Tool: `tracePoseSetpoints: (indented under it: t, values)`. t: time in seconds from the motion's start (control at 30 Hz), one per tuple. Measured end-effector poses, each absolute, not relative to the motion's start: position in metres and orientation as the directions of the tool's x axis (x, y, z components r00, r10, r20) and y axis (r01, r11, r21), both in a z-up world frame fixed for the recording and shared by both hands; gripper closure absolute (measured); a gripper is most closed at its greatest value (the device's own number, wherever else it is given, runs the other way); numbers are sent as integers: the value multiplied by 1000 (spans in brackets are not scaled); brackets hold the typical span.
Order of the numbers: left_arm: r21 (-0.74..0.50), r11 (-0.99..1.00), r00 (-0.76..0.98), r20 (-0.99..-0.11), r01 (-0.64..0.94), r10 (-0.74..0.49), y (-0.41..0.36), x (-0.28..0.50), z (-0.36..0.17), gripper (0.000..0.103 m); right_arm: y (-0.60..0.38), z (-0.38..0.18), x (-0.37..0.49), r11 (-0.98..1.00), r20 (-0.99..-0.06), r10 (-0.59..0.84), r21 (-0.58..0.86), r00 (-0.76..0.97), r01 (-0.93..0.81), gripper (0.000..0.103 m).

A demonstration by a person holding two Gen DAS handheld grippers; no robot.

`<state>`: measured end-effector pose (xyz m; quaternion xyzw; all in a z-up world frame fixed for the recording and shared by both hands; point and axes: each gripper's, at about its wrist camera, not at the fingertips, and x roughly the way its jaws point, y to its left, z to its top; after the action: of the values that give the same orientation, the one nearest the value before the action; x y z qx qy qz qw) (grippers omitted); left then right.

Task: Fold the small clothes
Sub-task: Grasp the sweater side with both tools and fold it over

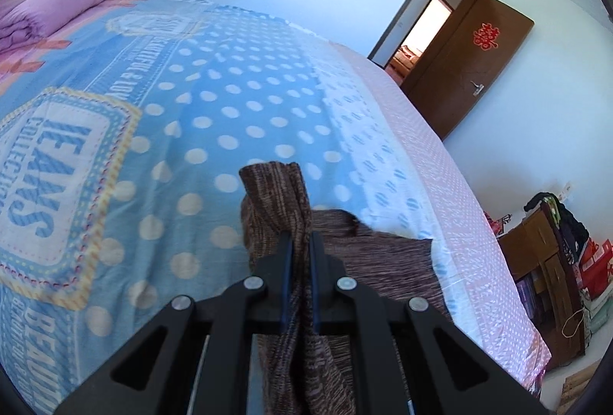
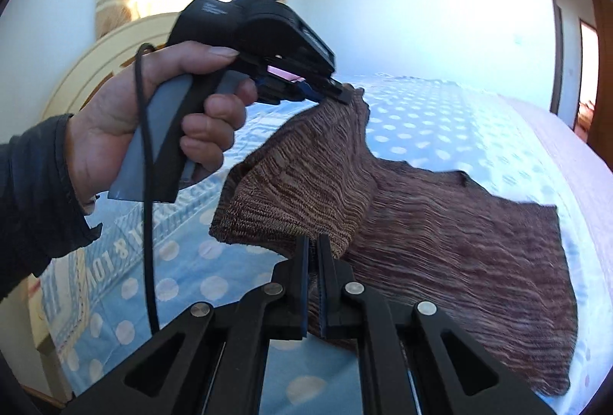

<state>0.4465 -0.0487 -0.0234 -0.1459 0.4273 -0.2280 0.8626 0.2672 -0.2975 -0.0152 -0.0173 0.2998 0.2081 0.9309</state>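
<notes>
you: both grips pinched on cloth | left gripper [image 1: 300,242] and right gripper [image 2: 315,246] clamp brown knitted garment [image 2: 440,242], frame centre, one flap lifted over dotted blue bedsheet [image 1: 230,100] | fold barely begun, rest flat

The left gripper [image 1: 300,242] and the right gripper [image 2: 315,242] are both clamped on cloth; the left hand [image 2: 153,116], at nine o'clock, squeezes its handle.

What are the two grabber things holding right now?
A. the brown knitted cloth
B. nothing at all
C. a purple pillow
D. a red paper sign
A: the left gripper and the right gripper are each shut on an edge of the brown knitted cloth, lifting part of it off the bed.
</notes>
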Motion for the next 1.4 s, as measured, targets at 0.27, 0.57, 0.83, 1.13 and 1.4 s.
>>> tracePoseSetpoints:
  t: [0.27,0.57,0.83,1.13,1.4]
  values:
    - [-447,825,501,-655,347,-566,-109,441,-10,95,-356,-11,260,918,-566,396,227,723,-325,100]
    - [-446,802,441,-673,398,-594,-178,442,-23,95,-417,-18,250,916,-592,385,339,709,-214,100]
    - [-446,803,383,-714,395,-586,-226,445,-48,95,-467,-41,252,855,-607,432,511,667,-89,101]
    - [-436,774,330,-725,460,-604,-279,436,-61,98,-506,-75,246,768,-608,466,639,643,48,102]
    - [-307,771,416,-700,558,-580,-262,392,-33,67,-524,-82,235,763,-626,445,639,640,95,103]
